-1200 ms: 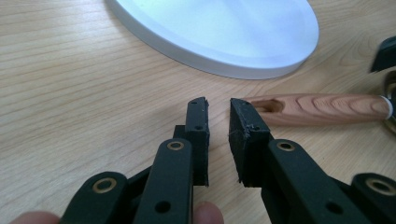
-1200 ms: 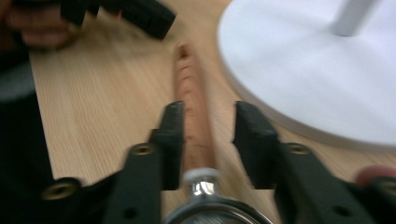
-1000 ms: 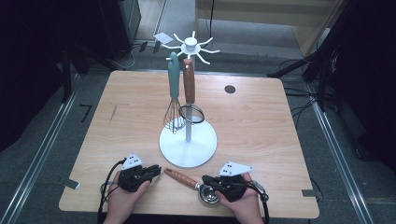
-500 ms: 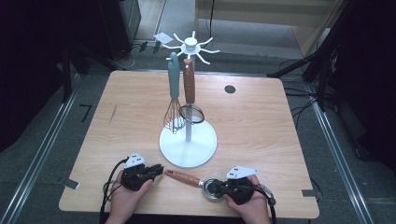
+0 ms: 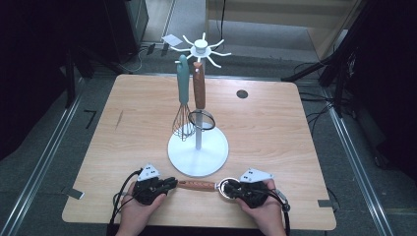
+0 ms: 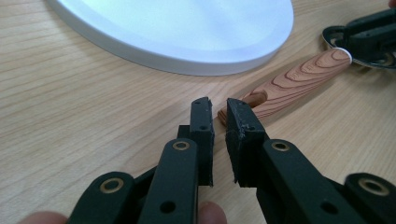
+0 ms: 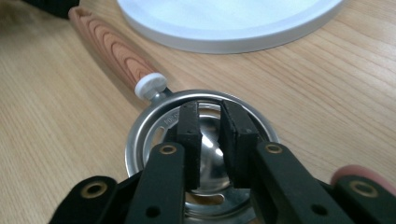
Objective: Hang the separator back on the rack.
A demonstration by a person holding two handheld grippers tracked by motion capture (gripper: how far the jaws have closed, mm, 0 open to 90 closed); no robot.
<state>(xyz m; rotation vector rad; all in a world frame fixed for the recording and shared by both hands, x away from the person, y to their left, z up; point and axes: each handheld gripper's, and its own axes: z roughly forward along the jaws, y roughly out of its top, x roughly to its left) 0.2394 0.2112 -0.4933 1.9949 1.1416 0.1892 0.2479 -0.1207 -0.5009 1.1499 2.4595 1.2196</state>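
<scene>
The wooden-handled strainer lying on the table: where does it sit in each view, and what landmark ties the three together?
High view: the wooden-handled strainer lies flat near the table's front edge, between the left gripper and the right gripper.
Left gripper view: its handle runs up to the right from the jaw tips.
Right gripper view: its metal ring lies around the jaw tips, handle running to the upper left.
Shared landmark: the white round stand base.

Wood-grained handle (image 7: pixel 114 49); silver ring (image 7: pixel 149 122); white stand base (image 6: pixel 187 28); black gripper (image 7: pixel 209 122).
</scene>
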